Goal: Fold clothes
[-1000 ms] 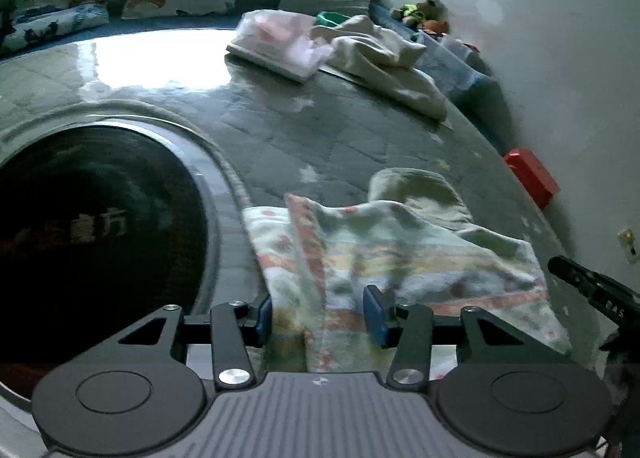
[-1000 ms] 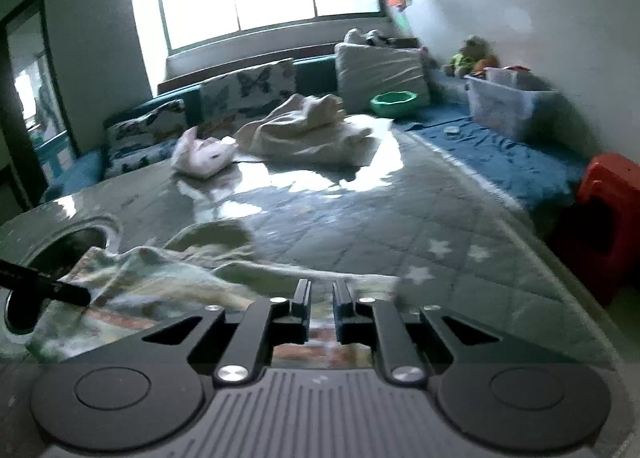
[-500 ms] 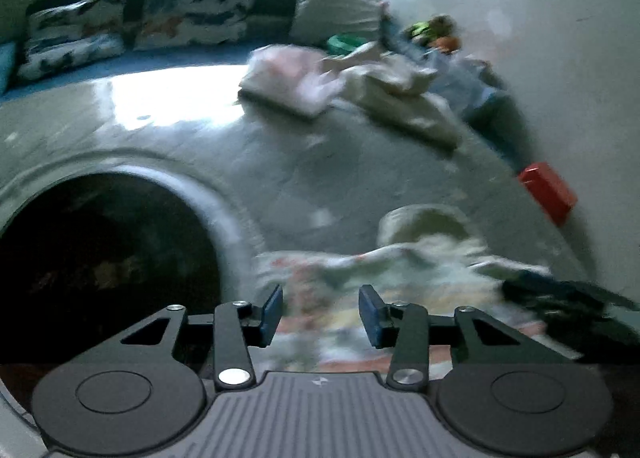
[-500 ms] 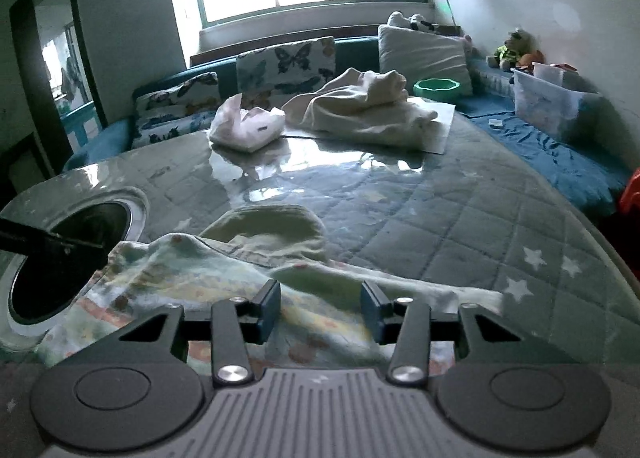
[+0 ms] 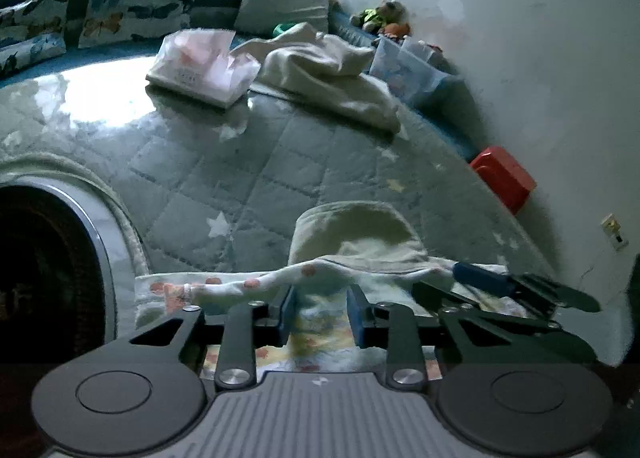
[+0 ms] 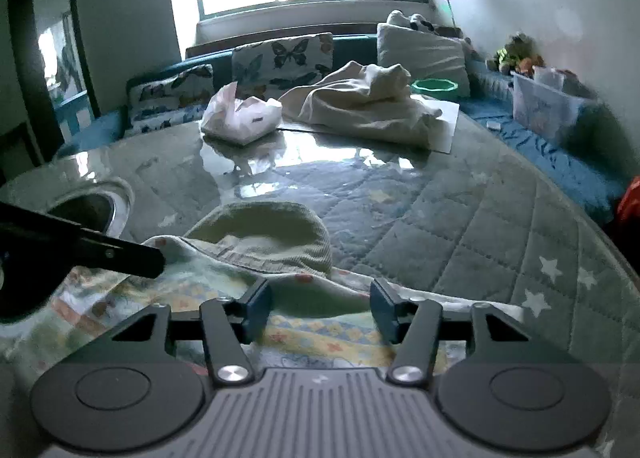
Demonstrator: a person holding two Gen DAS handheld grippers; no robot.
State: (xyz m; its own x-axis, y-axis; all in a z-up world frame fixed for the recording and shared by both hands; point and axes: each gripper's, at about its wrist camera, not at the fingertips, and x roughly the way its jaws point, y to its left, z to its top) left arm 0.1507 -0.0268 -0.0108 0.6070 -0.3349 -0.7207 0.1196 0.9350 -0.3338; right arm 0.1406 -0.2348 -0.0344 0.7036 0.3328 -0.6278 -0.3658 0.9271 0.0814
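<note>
Quilted surface (image 6: 460, 217) carries a patterned garment (image 6: 304, 328) at its near edge. Left gripper (image 5: 322, 316) and right gripper (image 6: 320, 308) both spread wide above it, holding nothing.

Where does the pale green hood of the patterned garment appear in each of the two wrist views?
Left wrist view: the pale green hood lies just right of centre, directly beyond the open left gripper.
Right wrist view: the hood lies left of centre, beyond the open right gripper.
Shared landmark: the white plastic bag at the far side of the quilted table, in front of the butterfly cushions.
</note>
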